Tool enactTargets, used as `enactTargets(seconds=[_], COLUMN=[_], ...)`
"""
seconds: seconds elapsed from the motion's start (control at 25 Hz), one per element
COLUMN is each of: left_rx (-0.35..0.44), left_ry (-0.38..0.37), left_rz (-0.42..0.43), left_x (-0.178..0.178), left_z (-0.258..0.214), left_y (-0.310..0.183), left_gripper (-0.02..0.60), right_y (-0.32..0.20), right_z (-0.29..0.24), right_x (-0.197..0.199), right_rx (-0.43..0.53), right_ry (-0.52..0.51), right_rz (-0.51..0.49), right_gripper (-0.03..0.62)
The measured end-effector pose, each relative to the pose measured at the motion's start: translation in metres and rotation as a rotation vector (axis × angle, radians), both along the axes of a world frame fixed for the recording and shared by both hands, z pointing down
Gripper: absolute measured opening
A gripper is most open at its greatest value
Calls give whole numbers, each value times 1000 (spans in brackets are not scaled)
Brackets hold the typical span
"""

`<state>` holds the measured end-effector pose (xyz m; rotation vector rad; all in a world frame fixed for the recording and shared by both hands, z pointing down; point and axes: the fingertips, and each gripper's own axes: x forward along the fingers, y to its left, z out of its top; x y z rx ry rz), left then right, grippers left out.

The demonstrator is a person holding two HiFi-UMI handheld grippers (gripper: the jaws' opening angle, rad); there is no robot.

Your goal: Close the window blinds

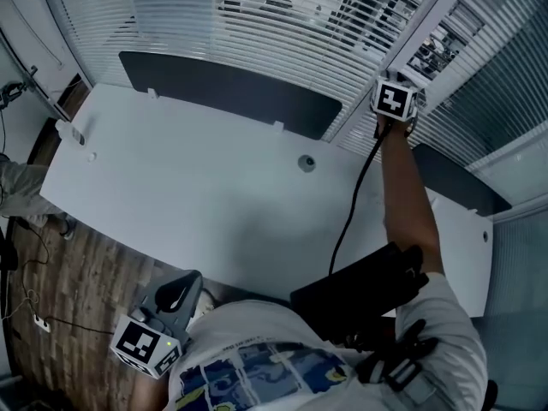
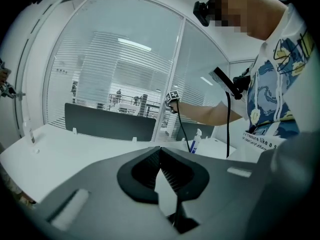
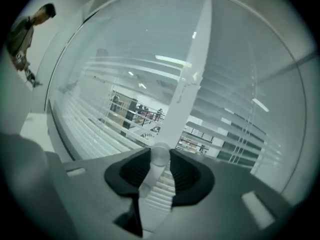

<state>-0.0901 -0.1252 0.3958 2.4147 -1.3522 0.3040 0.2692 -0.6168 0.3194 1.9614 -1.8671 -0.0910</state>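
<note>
White slatted blinds (image 1: 257, 24) cover the window behind the desk; their slats stand partly open, with the room beyond showing between them (image 3: 100, 129). My right gripper (image 1: 401, 82) reaches up to the window frame post (image 1: 432, 20) at arm's length. In the right gripper view a pale translucent blind wand (image 3: 159, 156) with a round end runs between the jaws, and the right gripper (image 3: 161, 159) is shut on it. My left gripper (image 1: 175, 302) hangs low by my side at the desk's near edge. Its jaws meet at the tips (image 2: 160, 150) with nothing between them.
A white desk (image 1: 197, 195) with a cable grommet (image 1: 306, 163) lies between me and the window. A dark divider panel (image 1: 231, 88) stands along its far edge. A black cable (image 1: 351, 204) trails from the right gripper. A spray bottle (image 2: 194, 141) stands on the desk. A person (image 3: 25, 34) stands far left.
</note>
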Motion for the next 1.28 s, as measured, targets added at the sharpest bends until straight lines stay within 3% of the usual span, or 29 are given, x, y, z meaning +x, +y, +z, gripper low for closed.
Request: enactTargets(seconds=[0.08, 0.16, 0.32, 0.4, 0.68, 0.76, 0.84, 1.08, 1.16, 1.28], left_rx=[3, 5, 0, -1, 2, 2, 4, 5, 7, -1], left_ry=[-2, -2, -3, -4, -8, -5, -4, 3, 3, 7], left_rz=[7, 10, 10, 10, 20, 18, 17, 16, 18, 10], left_x=[4, 6, 3, 1, -1, -3, -2, 6, 5, 2], left_z=[2, 2, 0, -1, -1, -1, -2, -1, 0, 1], left_y=[0, -1, -2, -2, 3, 4, 3, 2, 1, 1], left_gripper=[5, 5, 5, 5, 5, 5, 5, 5, 5, 5], right_y=[2, 1, -2, -3, 4, 3, 0, -1, -1, -1], right_z=[-4, -5, -3, 0, 11, 8, 3, 2, 1, 0], right_x=[1, 0, 1, 4, 11, 14, 21, 27, 25, 19], right_rx=[5, 1, 7, 24, 19, 28, 41, 12, 9, -5], right_ry=[119, 176, 147, 10, -744, -877, -934, -864, -771, -549], right_rz=[-1, -4, -15, -25, -36, -30, -14, 21, 27, 26], right_gripper=[123, 123, 124, 127, 134, 134, 133, 126, 124, 124])
